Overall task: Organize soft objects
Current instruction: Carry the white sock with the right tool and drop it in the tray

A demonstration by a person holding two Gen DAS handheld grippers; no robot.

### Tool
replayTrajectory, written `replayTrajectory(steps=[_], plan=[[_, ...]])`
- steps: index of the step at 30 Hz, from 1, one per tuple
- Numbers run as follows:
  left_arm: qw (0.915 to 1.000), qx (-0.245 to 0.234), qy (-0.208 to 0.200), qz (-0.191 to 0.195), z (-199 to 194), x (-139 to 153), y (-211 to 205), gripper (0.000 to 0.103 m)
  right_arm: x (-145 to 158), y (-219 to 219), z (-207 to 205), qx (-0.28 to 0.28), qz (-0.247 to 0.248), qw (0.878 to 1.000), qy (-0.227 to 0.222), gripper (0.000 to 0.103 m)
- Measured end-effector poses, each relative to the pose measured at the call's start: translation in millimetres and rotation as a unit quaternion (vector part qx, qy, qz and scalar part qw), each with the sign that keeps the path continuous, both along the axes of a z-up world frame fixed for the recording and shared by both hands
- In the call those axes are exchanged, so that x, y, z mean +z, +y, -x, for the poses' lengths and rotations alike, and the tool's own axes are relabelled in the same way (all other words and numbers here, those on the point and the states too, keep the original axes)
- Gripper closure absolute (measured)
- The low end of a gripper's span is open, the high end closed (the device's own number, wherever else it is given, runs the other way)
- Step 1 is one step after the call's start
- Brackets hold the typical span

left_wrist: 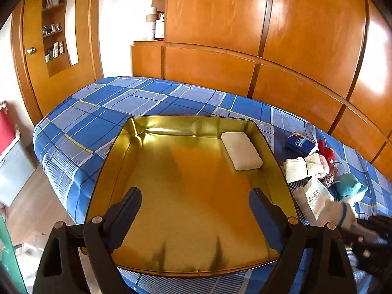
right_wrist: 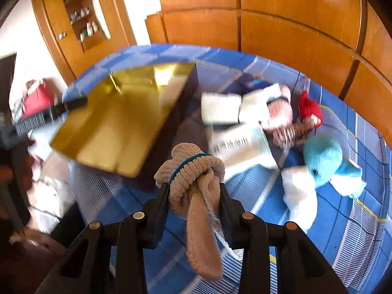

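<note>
The left tool [left_wrist: 193, 210] hovers over the gold tray [left_wrist: 137, 147] with its jaws wide and nothing between them. The tray sits on the bed [left_wrist: 80, 117], which has a blue plaid sheet, and holds one white pad [left_wrist: 241, 153] in its far right corner. The right tool [right_wrist: 194, 191] is closed on a beige sock [right_wrist: 196, 171] with a teal band, rolled into a bundle; one loose end hangs down between the fingers. The sock is held above the bed, just right of the tray's near corner. Further right, a heap of soft things lies on the sheet: a blue plush [right_wrist: 323, 159], a red-capped doll [right_wrist: 310, 112], a folded white cloth [right_wrist: 220, 109] and a wipes pack [left_wrist: 312, 196]. The right wrist view is blurred, so the pink item [right_wrist: 280, 109] in the heap may be another sock or cloth. Wooden wardrobe panels [left_wrist: 306, 24] stand behind the bed.
</note>
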State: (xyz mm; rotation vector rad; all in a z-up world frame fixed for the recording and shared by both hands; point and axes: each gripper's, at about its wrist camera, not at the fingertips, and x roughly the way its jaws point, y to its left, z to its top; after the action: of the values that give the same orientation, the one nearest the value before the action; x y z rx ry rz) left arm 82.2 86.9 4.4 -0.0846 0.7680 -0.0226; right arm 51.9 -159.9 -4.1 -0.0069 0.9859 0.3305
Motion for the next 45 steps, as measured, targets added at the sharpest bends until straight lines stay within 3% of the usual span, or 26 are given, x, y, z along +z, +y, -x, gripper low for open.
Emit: replayTrajectory(steps=[9,16,24,30,37,45], plan=[[0.9996,0.024,0.0,0.013,3,0,22,0.012,20,52,-37,0.013,-0.026,0.999,-0.013,0.066],[0.9984,0.051,0.006,0.025,4,-3,46,0.011,5,103,-81,0.006,-0.007,1.0,0.011,0.066],[0.9976,0.061,0.012,0.031,1,-9,59,0.009,-18,122,-124,-0.03,0.025,0.999,0.035,0.061],[0.9979,0.057,0.011,0.029,0,-9,57,0.009,-19,116,-120,-0.034,0.015,0.999,0.026,0.042],[0.9991,0.039,0.002,0.018,4,-2,43,0.009,10,100,-96,-0.033,-0.017,0.999,-0.03,0.039],[0.9999,0.004,-0.015,0.005,11,9,21,0.009,31,65,-64,-0.057,0.008,0.995,-0.079,0.037]])
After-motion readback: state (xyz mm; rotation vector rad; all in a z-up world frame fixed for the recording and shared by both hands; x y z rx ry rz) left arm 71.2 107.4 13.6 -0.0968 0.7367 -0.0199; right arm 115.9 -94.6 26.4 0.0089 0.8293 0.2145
